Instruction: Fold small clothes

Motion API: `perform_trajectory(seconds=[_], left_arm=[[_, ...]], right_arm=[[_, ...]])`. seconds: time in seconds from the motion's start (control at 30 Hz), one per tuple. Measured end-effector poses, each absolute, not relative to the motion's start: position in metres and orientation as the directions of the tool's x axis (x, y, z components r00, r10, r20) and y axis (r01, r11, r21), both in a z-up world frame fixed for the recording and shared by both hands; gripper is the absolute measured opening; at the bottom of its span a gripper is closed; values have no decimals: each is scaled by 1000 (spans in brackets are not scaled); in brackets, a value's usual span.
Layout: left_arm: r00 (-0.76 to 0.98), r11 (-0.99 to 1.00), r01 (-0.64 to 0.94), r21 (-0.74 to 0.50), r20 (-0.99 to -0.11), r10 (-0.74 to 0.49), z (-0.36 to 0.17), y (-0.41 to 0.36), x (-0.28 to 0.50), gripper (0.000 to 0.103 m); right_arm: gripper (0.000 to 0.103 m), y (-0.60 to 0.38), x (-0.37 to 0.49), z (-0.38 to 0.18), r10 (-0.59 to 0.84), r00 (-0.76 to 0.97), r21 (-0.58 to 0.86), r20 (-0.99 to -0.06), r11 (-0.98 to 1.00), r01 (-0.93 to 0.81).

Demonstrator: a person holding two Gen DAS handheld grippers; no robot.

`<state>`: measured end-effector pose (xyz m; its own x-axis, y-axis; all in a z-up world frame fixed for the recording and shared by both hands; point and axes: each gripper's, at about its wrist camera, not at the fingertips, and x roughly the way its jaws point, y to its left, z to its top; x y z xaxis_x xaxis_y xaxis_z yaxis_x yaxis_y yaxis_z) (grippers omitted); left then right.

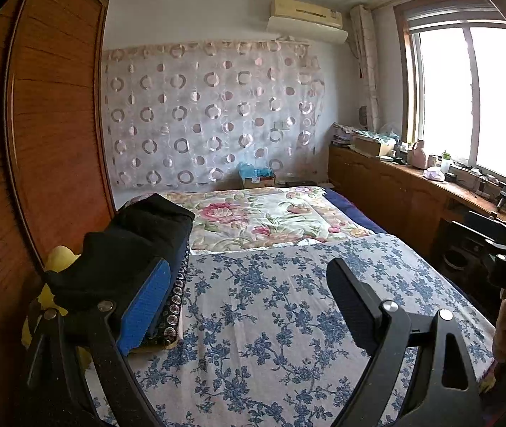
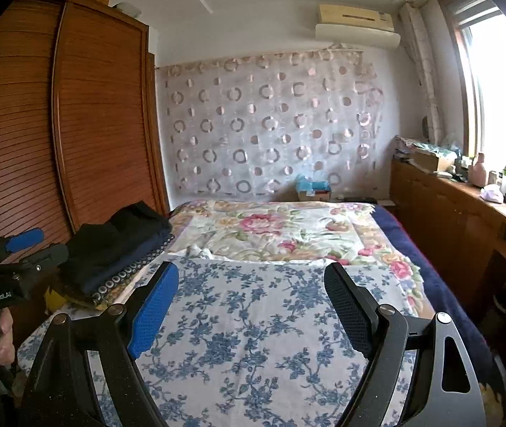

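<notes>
Your left hand-held gripper (image 1: 253, 306) is spread wide with nothing between its pads; the blue pad (image 1: 146, 309) sits just in front of the stack of folded clothes (image 1: 139, 249), which lies ahead and to the left of it at the bed's left edge. You cannot tell from the left wrist view whether that pad touches the stack or only overlaps it in sight. The stack has black garments on top, a dark blue layer beneath, and a strip with round studs along its lower edge. A yellow item (image 1: 59, 259) peeks out behind and left of the stack.

Your right hand-held gripper (image 2: 249, 306) is likewise wide open and holds nothing. Both grippers hover above the blue floral sheet (image 2: 253, 338) that covers the near part of the bed. In the right wrist view the stack of folded clothes sits well to the left of its blue pad (image 2: 153, 313), apart from it, and your left hand (image 2: 2, 338) shows at the far left edge around the other gripper's handle.

Beyond both grippers lies a pink floral quilt (image 1: 263, 217), and a wooden wardrobe (image 2: 75, 124) stands to the left.
</notes>
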<state>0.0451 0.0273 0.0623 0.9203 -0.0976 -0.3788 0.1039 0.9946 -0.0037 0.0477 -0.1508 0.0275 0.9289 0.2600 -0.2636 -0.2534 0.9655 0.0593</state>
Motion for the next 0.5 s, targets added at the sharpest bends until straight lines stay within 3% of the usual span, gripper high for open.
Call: perform_trajectory(seconds=[0.5], left_arm=[[921,996,90,-6,-379,-85,61,29,45,90]], right_arm=[[85,-140,38,26,244,933,49,-264,970,-240]])
